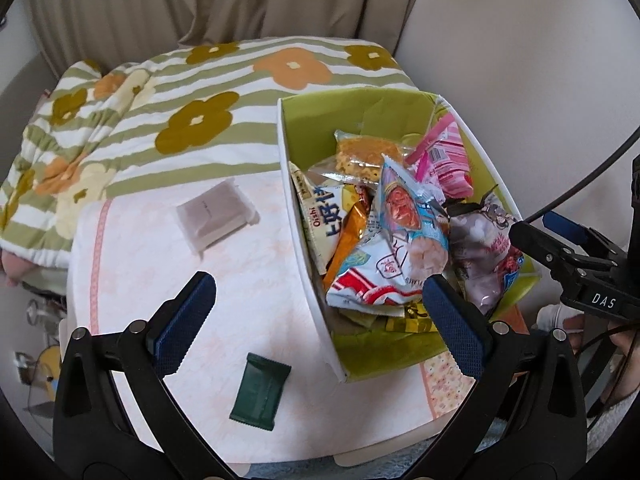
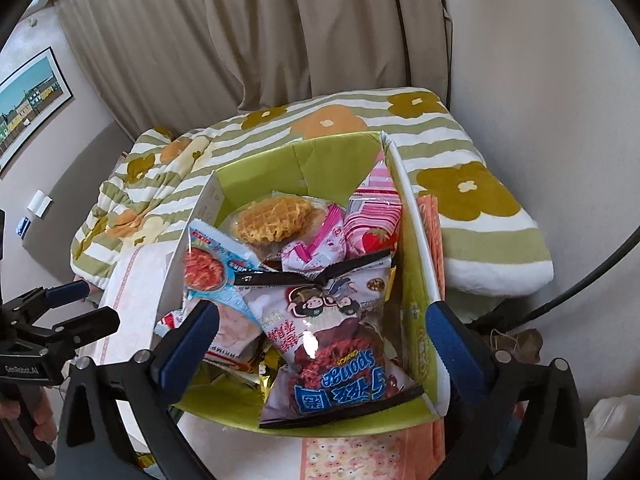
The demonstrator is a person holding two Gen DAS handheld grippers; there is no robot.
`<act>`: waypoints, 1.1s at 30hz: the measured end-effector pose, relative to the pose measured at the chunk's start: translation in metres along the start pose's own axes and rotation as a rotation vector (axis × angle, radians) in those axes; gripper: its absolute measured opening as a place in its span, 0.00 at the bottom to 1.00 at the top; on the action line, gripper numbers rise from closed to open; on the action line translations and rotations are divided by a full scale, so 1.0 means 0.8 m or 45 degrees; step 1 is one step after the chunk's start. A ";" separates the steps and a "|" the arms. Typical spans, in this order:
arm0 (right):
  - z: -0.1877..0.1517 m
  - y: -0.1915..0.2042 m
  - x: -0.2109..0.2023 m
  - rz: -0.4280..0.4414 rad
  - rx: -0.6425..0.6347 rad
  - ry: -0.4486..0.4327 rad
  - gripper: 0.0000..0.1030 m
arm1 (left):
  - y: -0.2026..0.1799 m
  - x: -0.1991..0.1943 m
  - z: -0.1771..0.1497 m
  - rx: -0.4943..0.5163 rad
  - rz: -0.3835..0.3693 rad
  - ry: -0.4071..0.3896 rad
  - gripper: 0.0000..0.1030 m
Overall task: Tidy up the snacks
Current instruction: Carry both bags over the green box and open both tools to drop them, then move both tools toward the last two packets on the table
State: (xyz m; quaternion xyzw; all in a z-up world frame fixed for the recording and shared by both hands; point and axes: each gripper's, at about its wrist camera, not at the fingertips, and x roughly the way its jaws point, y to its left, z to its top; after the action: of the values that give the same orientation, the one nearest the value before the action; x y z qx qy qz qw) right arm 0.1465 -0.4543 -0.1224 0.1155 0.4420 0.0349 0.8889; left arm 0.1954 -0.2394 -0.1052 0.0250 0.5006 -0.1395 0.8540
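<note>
A green-lined white box (image 1: 304,256) on the table holds several snack bags; it also shows in the right wrist view (image 2: 256,168). A dark green packet (image 1: 260,390) and a translucent grey packet (image 1: 216,216) lie on the cloth left of the box. My left gripper (image 1: 320,312) is open and empty, above the box's near left wall. My right gripper (image 2: 324,340) is open and empty over a purple Sponge Crunch bag (image 2: 336,344) in the box; it also shows in the left wrist view (image 1: 556,236) at the box's right side.
A pale pink tablecloth (image 1: 180,288) covers the small table. A striped flower quilt (image 1: 208,92) lies on the bed behind it, below beige curtains (image 2: 280,32). A framed picture (image 2: 28,96) hangs on the left wall.
</note>
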 end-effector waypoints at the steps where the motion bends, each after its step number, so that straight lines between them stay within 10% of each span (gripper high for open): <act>1: -0.001 0.000 -0.001 0.005 0.005 -0.005 1.00 | 0.001 -0.002 -0.002 0.000 0.006 0.001 0.99; 15: -0.012 0.022 -0.018 0.043 -0.042 -0.030 1.00 | 0.029 -0.023 -0.031 -0.031 0.065 0.000 0.99; 33: -0.021 0.164 -0.045 -0.161 0.021 -0.139 1.00 | 0.200 -0.059 -0.016 0.057 -0.031 -0.031 0.99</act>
State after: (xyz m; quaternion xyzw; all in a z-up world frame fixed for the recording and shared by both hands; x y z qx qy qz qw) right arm 0.1164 -0.3303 -0.0732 0.0964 0.3995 -0.0313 0.9111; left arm 0.2047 -0.0734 -0.0865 0.0363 0.4872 -0.1615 0.8575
